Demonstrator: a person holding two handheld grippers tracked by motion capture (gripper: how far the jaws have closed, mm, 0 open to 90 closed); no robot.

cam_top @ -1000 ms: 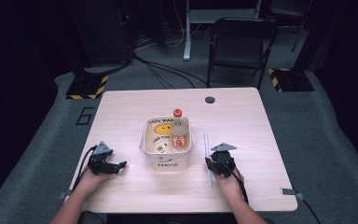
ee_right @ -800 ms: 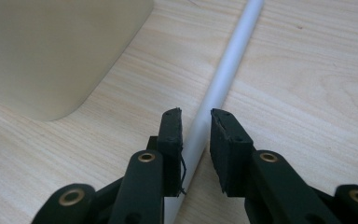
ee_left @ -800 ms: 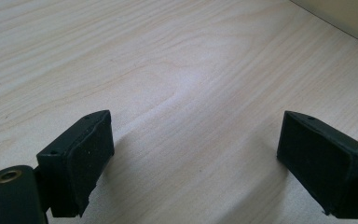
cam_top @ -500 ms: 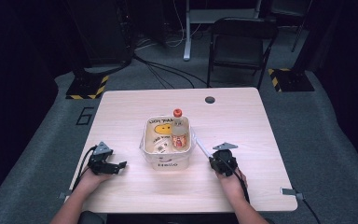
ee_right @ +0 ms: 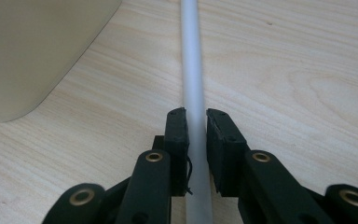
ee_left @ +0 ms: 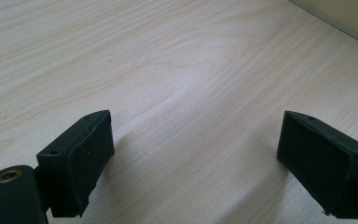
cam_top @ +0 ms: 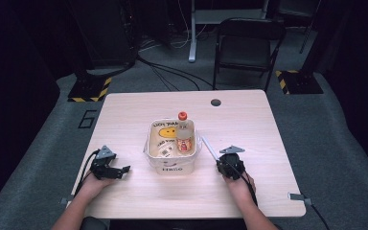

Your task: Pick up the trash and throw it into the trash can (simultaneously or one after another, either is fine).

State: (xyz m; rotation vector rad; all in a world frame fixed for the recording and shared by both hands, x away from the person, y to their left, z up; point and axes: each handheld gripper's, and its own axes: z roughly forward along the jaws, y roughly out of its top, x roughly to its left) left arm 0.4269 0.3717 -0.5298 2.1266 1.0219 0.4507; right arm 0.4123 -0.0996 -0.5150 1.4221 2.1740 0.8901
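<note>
Tub [cam_top: 170, 165] just beside rod [ee_right: 192, 93]

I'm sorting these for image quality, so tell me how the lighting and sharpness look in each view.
High view: the pale wooden table is brightly lit, the surroundings fall almost black. Left gripper view: a soft glare patch on the wood, faint shadows under the open jaws. Right gripper view: the thin white plastic rod is sharp at the jaws, softer farther off; the cream tub is blurred.

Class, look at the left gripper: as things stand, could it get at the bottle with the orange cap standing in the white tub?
Probably yes. The left gripper is open and holds nothing, with bare table between it and the white tub. The bottle stands upright at the tub's far right side, its cap above the rim, so it should come from above.
</note>
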